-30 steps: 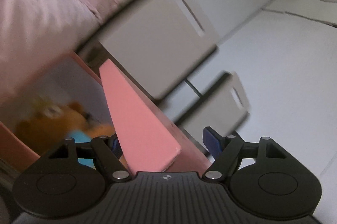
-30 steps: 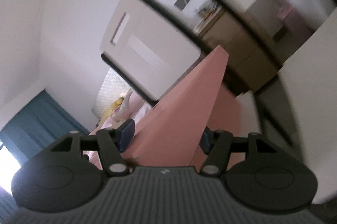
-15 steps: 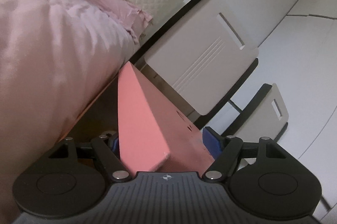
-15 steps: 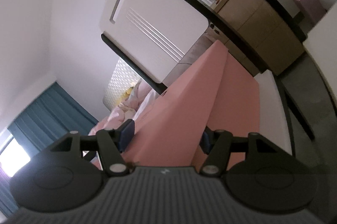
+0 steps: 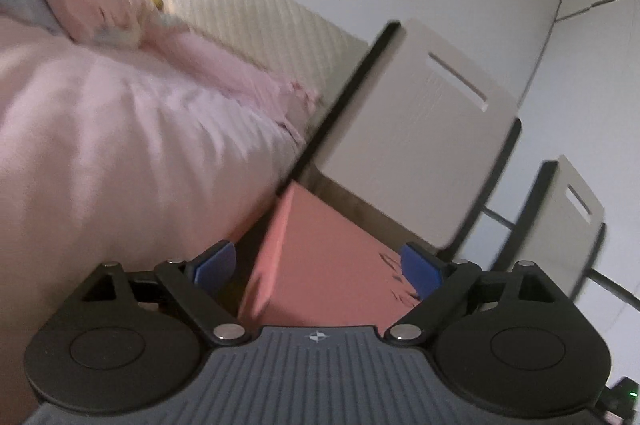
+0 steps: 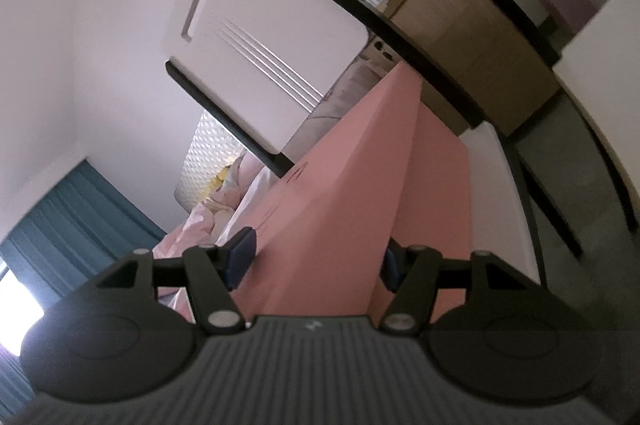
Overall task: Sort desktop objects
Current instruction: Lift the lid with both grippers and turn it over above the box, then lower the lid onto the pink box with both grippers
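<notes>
- the pink box (image 5: pixel 320 265) sits between the blue pads of the left gripper (image 5: pixel 318 267), rising toward 12 o'clock in the left wrist view.
- the pad at 3 o'clock (image 5: pixel 420 271) lies against the box's side; the pad at 9 o'clock (image 5: pixel 214 263) stands just apart from the box edge, so whether this gripper clamps the box cannot be told.
- the right gripper (image 6: pixel 316 259) is closed around the pink box (image 6: pixel 352 185), 1 blue pad (image 6: pixel 240 257) pressing each side.
- in the left wrist view a pink duvet (image 5: pixel 120 145) fills 9 to 10 o'clock, and a white chair back (image 5: pixel 416 145) stands at 1 o'clock.
- in the right wrist view a teal curtain (image 6: pixel 60 225) hangs at 9 o'clock and a wooden cabinet (image 6: pixel 480 37) shows at 1 o'clock.
</notes>
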A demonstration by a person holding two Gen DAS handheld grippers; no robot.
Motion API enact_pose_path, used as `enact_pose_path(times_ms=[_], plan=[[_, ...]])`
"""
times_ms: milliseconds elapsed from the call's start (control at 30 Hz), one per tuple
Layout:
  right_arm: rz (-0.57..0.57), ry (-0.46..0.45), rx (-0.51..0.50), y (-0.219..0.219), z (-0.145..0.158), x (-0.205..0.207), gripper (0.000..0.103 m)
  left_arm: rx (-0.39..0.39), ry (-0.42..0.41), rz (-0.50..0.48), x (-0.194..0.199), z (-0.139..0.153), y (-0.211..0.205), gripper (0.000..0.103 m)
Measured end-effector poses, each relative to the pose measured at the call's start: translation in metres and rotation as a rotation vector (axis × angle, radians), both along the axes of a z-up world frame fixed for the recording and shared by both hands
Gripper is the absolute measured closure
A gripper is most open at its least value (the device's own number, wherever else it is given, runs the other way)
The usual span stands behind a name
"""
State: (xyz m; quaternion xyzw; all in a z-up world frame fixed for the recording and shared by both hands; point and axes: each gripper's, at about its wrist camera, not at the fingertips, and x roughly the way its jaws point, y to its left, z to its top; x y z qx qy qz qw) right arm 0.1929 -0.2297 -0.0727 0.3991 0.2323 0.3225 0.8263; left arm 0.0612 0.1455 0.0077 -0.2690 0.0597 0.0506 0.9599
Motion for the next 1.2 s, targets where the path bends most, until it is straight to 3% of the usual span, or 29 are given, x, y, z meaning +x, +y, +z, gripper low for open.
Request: enact_pose_path(times_ms=[233, 533, 733, 867, 967, 1033, 1067, 1200], plan=[[-0.016, -0.02, -0.043, 0.006, 0.006, -0.01, 0.039, 0.142, -0.058, 0.095, -0.008, 0.01, -0.017, 0.01], [-0.016, -0.021, -0.114, 0.016, 0.029, -0.014, 0.038, 0.163, -0.034, 0.093, -0.006, 0.01, -0.019, 0.01], [0.105, -0.123, -0.167, 0.041, 0.05, -0.019, 0.037, 0.161, -0.02, 0.107, -0.005, 0.008, -0.016, 0.009], [0.111, -0.092, -0.158, 0.037, 0.04, -0.015, 0.035, 0.206, -0.004, 0.105, -0.002, 0.007, -0.022, 0.009], [0.088, -0.066, -0.155, 0.032, 0.031, -0.015, 0.031, 0.248, 0.011, 0.11, 0.0, 0.006, -0.027, 0.009], [0.077, -0.087, -0.175, 0.032, 0.034, -0.017, 0.024, 0.243, 0.044, 0.096, 0.004, 0.003, -0.027, 0.009], [0.066, -0.115, -0.199, 0.033, 0.037, -0.02, 0.015, 0.238, 0.062, 0.09, 0.007, 0.002, -0.026, 0.009], [0.066, -0.173, -0.285, 0.038, 0.042, -0.028, 0.01, 0.241, 0.074, 0.095, 0.008, 0.001, -0.027, 0.009]])
